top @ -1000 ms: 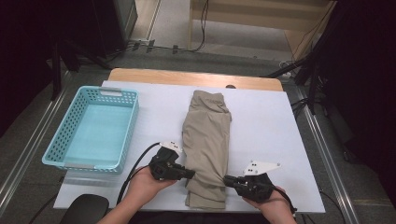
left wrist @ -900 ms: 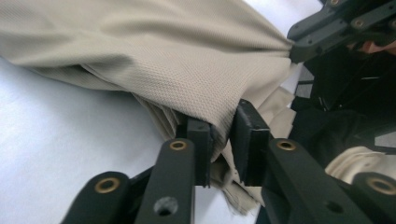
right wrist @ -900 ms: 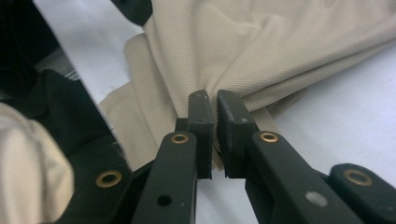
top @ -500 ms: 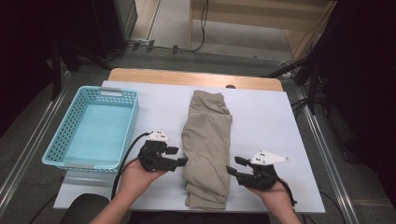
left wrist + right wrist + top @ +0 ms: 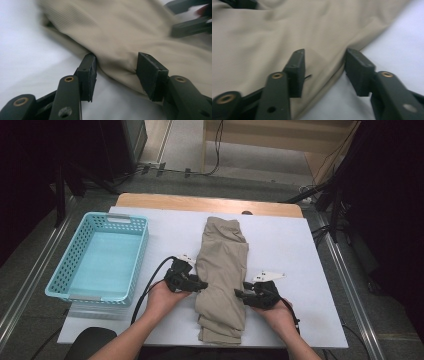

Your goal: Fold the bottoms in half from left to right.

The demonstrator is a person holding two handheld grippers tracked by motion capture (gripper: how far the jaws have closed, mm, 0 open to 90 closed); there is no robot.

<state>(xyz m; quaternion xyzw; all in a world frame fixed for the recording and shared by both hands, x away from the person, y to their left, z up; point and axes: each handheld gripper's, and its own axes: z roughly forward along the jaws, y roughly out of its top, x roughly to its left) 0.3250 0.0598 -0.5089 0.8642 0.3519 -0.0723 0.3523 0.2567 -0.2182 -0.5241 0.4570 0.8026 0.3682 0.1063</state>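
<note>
A pair of folded beige trousers (image 5: 222,265) lies lengthwise in the middle of the white table (image 5: 295,250). My left gripper (image 5: 202,284) is at the cloth's left edge and my right gripper (image 5: 239,295) at its right edge, both low on the table. In the left gripper view the open gripper (image 5: 116,68) straddles a fold of the trousers (image 5: 130,32). In the right gripper view the gripper (image 5: 324,67) likewise straddles the edge of the trousers (image 5: 274,32). Both pairs of jaws have just been closing, with cloth between them and a wide gap left.
A light blue plastic basket (image 5: 141,255) stands on the table's left part with nothing in it. A wooden strip runs along the far edge. Metal rails flank the table, and cables lie on the floor beyond it.
Both grippers let go of the trousers' near end, drew outward with jaws opened, then came back in to the cloth's side edges a little farther up.
</note>
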